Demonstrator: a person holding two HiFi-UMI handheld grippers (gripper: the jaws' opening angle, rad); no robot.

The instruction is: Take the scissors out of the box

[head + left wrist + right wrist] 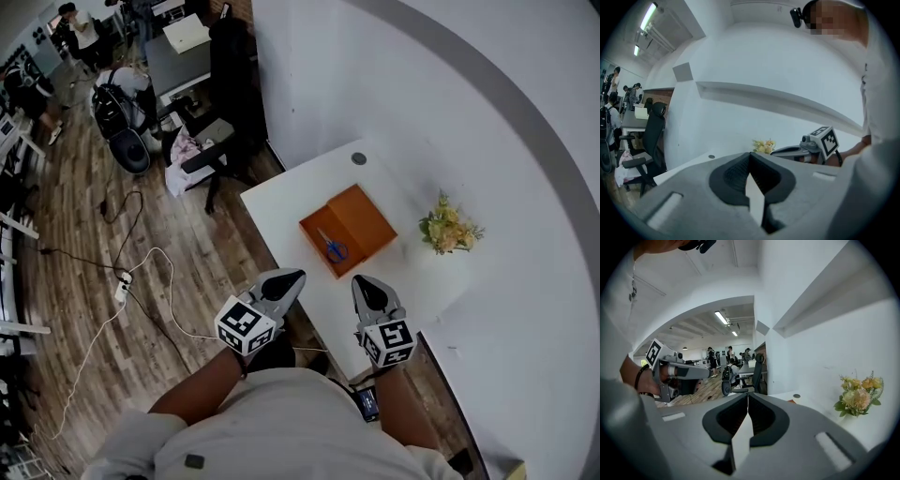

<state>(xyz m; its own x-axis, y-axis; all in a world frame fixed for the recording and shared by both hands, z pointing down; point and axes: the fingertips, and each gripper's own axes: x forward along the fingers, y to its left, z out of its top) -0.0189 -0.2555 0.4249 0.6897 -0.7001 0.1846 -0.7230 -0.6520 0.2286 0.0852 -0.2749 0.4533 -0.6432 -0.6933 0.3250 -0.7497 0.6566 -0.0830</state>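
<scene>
An open orange box (pixel 349 226) lies on the small white table (pixel 281 202), and blue-handled scissors (pixel 332 248) rest inside it near its front edge. My left gripper (pixel 287 278) hovers off the table's near edge, shut with nothing in it; its tips (pixel 750 153) meet. My right gripper (pixel 367 284) hangs beside it just over the table's near edge, a short way in front of the box, also shut and empty, its tips (pixel 747 394) together. Only a sliver of the box (pixel 791 401) shows in the right gripper view.
A small bunch of yellow flowers (pixel 448 228) stands on the table right of the box. A round grey disc (pixel 358 158) sits at the table's far corner. White walls close in the table behind and right. Cables (pixel 141 281) and office chairs (pixel 211 141) are on the wooden floor left.
</scene>
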